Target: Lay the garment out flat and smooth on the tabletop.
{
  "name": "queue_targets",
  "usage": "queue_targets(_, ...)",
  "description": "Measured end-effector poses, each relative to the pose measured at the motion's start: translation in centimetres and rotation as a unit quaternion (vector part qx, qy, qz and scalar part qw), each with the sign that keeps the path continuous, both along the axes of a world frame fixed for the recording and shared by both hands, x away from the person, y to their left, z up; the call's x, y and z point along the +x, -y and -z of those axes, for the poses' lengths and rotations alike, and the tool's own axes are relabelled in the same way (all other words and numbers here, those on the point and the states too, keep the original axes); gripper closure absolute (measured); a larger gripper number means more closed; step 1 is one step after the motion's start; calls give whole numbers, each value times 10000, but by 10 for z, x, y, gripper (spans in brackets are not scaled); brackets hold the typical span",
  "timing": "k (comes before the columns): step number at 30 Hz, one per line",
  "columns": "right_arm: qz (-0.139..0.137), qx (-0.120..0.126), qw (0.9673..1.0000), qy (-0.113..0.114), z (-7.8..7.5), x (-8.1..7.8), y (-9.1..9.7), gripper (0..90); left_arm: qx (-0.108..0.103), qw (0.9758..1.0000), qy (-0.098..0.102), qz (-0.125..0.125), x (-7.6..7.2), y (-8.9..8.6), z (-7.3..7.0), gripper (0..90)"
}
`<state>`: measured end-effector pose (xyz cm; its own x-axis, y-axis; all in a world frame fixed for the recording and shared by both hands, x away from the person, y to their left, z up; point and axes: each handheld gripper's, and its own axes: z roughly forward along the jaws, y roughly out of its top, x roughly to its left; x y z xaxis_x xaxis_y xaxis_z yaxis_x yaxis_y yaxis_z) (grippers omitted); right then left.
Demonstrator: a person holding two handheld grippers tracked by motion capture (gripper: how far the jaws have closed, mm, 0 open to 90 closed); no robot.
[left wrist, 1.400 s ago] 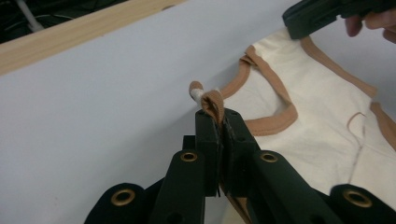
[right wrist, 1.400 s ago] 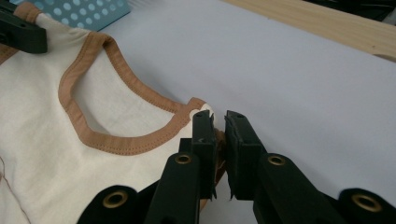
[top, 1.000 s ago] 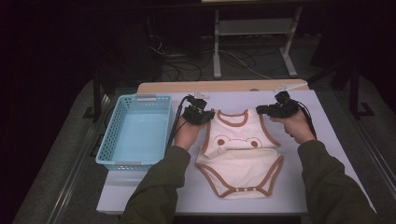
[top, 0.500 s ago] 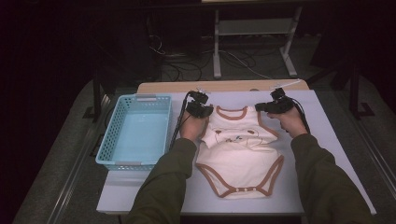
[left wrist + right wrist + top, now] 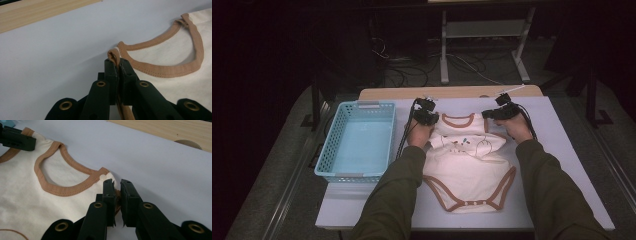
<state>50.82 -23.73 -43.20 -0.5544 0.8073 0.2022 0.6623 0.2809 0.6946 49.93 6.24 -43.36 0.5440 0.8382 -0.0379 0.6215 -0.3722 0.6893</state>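
- A white table [image 5: 552,150] is seen in a dark room, cables on the floor behind, a blue basket [image 5: 357,142] at left.
- The bodysuit [image 5: 469,170] is spread flat mid-table.
- One shoulder's brown trim is pinched by the left gripper [image 5: 118,65], the other shoulder by the right gripper [image 5: 117,192].

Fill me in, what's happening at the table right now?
A person is handling a cream baby bodysuit with tan trim, spread flat on the white table. The left gripper is clamped on the trim at one shoulder, and the right gripper is clamped on the other shoulder, beside a small white snap. The garment's bottom end points toward the person. A light blue basket sits to the left, with nothing in it.
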Motion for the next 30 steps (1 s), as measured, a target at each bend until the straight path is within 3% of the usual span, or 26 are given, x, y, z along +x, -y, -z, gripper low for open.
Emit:
queue_targets(8,168,-28,9998,-90,7,6,0,817,77,10000,30,-44,6,1,3,841)
queue_targets(13,206,-122,9996,-113,9,6,1,787,157,9998,72,-103,7,2,5,687)
queue_targets(14,246,-79,9996,-118,9,6,2,680,165,9997,112,-119,7,1,4,641)
queue_targets(15,246,-79,9996,-118,9,6,2,680,128,9998,124,-132,7,0,2,641)
queue_targets(16,286,-116,9995,-65,6,5,2,587,27,9998,164,-139,7,-3,-3,576)
queue_targets(17,286,-116,9995,-65,6,5,2,587,27,9998,164,-139,7,-3,-3,549)
queue_targets(19,320,-41,9995,-3,1,3,5,497,-101,9998,168,-77,6,-6,-12,506)
queue_targets(23,336,-28,9994,87,-7,0,8,435,-329,9992,215,-49,3,-8,-22,467)
queue_targets(26,316,122,9994,78,-15,-5,9,406,-472,9987,204,31,-2,-10,-32,440)
queue_targets(30,135,124,9998,94,-29,-15,11,377,-703,9972,196,186,-16,-8,-48,402)
